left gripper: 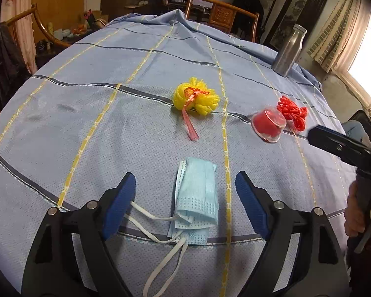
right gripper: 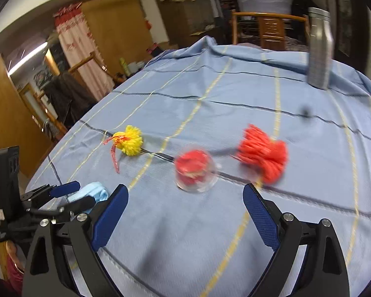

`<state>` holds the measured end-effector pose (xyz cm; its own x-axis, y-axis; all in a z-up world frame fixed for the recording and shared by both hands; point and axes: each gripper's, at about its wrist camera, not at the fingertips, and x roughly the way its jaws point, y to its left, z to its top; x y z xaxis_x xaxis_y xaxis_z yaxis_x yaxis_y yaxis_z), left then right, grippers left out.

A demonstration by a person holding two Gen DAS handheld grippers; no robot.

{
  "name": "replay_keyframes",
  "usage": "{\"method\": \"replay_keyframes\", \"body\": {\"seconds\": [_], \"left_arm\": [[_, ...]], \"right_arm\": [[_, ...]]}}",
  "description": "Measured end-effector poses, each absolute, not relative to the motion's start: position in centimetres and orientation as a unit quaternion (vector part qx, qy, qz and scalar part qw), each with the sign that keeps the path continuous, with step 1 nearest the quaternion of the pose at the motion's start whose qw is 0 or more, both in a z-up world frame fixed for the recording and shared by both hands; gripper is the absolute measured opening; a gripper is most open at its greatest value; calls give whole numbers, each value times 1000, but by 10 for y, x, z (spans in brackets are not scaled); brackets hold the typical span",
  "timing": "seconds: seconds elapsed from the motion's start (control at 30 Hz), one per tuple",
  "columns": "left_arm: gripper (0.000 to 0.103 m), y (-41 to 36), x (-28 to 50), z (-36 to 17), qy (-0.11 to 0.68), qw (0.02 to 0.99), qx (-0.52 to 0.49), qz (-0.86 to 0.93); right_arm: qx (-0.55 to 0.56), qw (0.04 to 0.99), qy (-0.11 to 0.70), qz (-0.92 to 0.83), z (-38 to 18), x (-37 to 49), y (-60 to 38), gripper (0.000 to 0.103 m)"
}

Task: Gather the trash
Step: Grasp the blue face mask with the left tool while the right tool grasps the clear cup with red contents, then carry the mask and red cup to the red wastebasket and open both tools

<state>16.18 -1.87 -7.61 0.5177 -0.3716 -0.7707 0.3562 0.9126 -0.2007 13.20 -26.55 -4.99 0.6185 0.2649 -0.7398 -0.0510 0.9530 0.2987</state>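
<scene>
Left gripper spread, straddling mask, not pinching; next: close. Right gripper spread, empty, nearing cup.

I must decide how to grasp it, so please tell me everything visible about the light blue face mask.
The light blue face mask is thin, soft non-woven fabric, folded over itself, with white elastic ear loops trailing toward the camera. It lies flat on the blue striped tablecloth, between the open blue-padded fingers of the left gripper, which do not touch it.
</scene>
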Motion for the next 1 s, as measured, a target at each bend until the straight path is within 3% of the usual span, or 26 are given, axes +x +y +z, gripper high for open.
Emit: {"method": "replay_keyframes", "body": {"seconds": [0.4,0.43,0.47,0.5,0.73,1.0], "left_arm": [[80,-13,166,-78,454,862,-38,-221],[80,-14,166,-78,454,862,-36,-221],[80,-14,165,-78,453,863,-33,-223],[80,-16,164,-78,452,863,-29,-224],[80,-26,156,-76,445,864,8,-234],[76,-23,161,-80,456,859,-5,-231]], "right_arm": [[88,883,456,70,-81,182,-241,91],[88,881,459,71,-84,184,-242,83],[89,880,462,72,-86,185,-243,63],[86,880,463,70,-87,186,-244,51],[102,909,397,80,-47,159,-255,51],[119,905,399,92,-41,154,-263,51]]}}
